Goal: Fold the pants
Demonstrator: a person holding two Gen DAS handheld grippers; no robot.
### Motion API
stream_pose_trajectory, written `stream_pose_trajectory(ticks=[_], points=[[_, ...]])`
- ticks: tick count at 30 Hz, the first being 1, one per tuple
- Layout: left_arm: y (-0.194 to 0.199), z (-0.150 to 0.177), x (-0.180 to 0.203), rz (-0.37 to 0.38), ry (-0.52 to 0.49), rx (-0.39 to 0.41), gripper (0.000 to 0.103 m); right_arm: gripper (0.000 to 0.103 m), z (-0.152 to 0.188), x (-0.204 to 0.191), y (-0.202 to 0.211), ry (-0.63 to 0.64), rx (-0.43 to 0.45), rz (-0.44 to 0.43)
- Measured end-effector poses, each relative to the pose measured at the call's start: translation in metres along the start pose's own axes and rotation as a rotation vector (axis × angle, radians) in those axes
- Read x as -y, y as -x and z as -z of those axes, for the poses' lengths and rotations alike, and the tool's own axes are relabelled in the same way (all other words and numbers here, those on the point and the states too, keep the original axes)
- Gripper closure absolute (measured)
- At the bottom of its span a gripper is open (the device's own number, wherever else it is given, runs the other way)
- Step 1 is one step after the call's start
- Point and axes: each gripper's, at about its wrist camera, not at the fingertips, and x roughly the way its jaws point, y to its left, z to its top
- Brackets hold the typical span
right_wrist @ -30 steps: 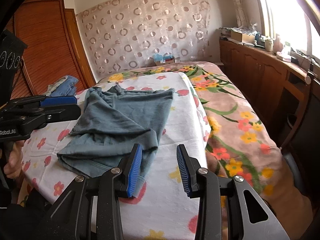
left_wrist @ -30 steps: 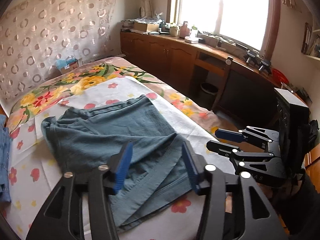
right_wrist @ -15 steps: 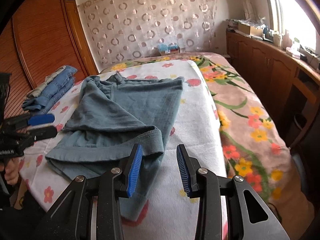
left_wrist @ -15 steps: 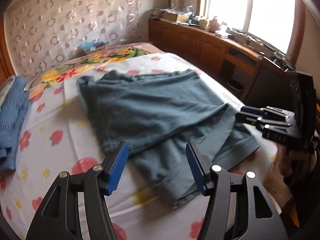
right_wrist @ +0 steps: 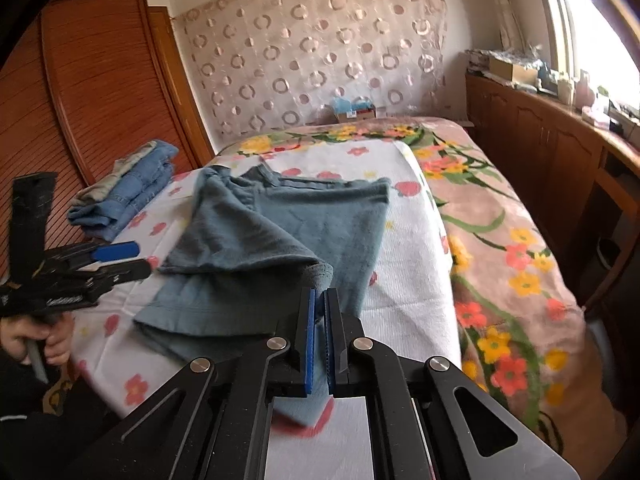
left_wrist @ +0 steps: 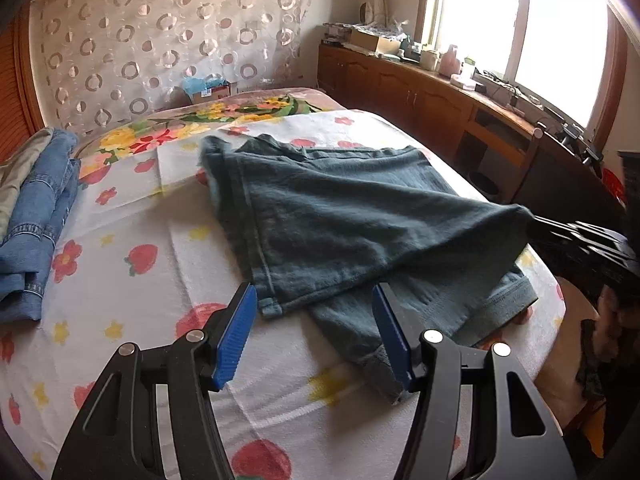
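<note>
Pinching a corner of the teal pants (right_wrist: 280, 236), right gripper (right_wrist: 320, 336) has its pads pressed together at the bed's (right_wrist: 420, 280) near edge. Left gripper (left_wrist: 316, 340) hangs spread over the pants' other near corner.

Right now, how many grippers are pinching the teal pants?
1. The right gripper is shut on the teal pants at a corner; the left gripper hovers open above them.
</note>
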Motion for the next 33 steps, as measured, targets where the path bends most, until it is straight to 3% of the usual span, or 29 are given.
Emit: stream_pose_trajectory(ticks=[7,11,16,22,28,33], points=[[0.006,-0.001,-0.006,-0.002,0.009,0.012,0.042,0.099,0.012,-0.001,0.024,-0.008,-0.047,0.014],[0.008,0.0,-0.007,0.0,0.011,0.018,0.042,0.099,0.021,0.0,0.013,-0.012,-0.095,0.023],[0.011,-0.001,-0.007,-0.006,0.009,0.026,0.042,0.099,0.016,0.001,0.008,-0.02,-0.088,0.044],[0.024,0.0,-0.01,-0.029,0.01,0.054,0.042,0.085,0.004,-0.005,0.01,0.005,-0.05,0.081],[0.036,0.001,-0.015,-0.039,0.015,0.072,0.042,0.079,-0.01,-0.028,-0.007,0.034,0.015,-0.042],[0.046,0.002,-0.023,-0.051,0.024,0.09,0.042,0.079,-0.02,-0.06,-0.044,0.087,-0.001,-0.161]])
